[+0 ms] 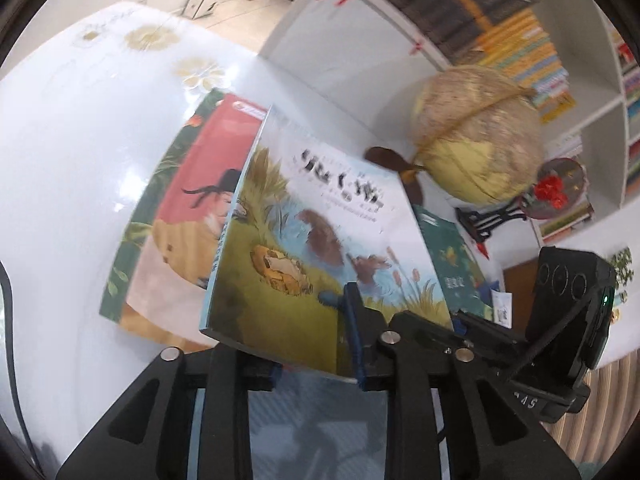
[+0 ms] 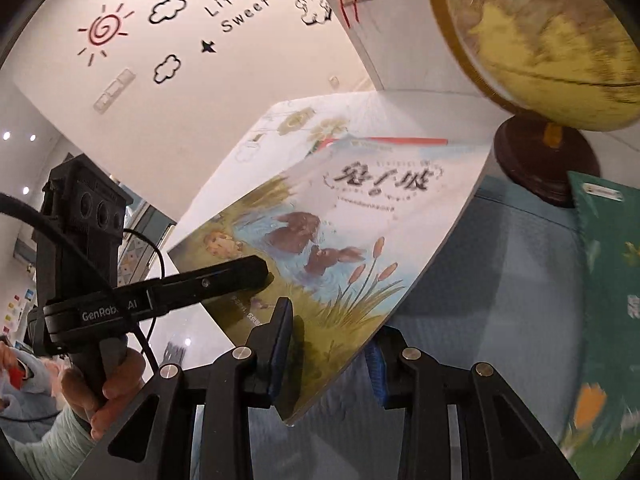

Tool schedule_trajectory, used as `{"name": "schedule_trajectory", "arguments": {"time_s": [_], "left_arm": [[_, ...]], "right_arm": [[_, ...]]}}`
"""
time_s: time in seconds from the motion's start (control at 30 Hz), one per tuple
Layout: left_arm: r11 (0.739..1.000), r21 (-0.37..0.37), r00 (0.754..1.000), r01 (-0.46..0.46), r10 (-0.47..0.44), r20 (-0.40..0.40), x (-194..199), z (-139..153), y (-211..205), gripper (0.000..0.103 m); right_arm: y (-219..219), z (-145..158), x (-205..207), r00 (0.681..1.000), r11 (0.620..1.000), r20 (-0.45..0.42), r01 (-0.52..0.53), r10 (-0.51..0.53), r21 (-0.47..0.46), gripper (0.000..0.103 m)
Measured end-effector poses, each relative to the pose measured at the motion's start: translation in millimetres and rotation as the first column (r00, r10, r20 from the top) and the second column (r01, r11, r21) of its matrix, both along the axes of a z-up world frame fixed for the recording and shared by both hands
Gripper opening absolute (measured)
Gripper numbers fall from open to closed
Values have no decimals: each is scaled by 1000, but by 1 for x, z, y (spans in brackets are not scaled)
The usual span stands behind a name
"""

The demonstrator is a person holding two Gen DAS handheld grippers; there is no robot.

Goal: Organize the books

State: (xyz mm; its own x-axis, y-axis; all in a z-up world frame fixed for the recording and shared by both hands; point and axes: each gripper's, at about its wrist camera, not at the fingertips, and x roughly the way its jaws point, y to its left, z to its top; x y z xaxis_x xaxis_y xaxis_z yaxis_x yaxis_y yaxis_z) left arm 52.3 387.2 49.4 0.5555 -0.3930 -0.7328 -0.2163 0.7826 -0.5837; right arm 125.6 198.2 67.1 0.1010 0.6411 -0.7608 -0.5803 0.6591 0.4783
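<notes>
- Black-framed left gripper with blue pads holds the near edge of a thin rabbit-and-reeds picture book between its jaws; whether the pads press, I cannot tell.
- Right gripper has clamped the book's lower corner, probably sharing the floppy cover's weight.
- Book rides tilted above the glossy white tabletop.
- At ten o'clock lies a red-covered book, likely the stack.
- Cream globe stands at two o'clock.

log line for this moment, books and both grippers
rabbit book lifted | left hand-held gripper gripping | right hand-held gripper gripping | globe beside
</notes>
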Motion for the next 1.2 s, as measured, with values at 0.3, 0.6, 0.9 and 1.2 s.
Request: {"name": "schedule_trajectory", "arguments": {"time_s": [0.3, 0.6, 0.9, 1.2], "left_arm": [[998, 2, 996, -62, 62, -61, -27, -22, 15, 28], [982, 149, 985, -116, 133, -108, -68, -11, -6, 28], [990, 129, 997, -53, 60, -44, -79, 12, -69, 28], [995, 98, 1000, 28, -28, 1, -78, 31, -116, 28]], "right_arm": [[14, -22, 16, 1000, 998, -21, 8, -10, -55, 35], [2, -17, -4, 999, 996, -44, 1, -6, -93, 35], [-99, -8, -70, 985, 985, -110, 123, -136, -120, 44], [-204, -12, -131, 950, 947, -142, 249, -280, -201, 49]]}}
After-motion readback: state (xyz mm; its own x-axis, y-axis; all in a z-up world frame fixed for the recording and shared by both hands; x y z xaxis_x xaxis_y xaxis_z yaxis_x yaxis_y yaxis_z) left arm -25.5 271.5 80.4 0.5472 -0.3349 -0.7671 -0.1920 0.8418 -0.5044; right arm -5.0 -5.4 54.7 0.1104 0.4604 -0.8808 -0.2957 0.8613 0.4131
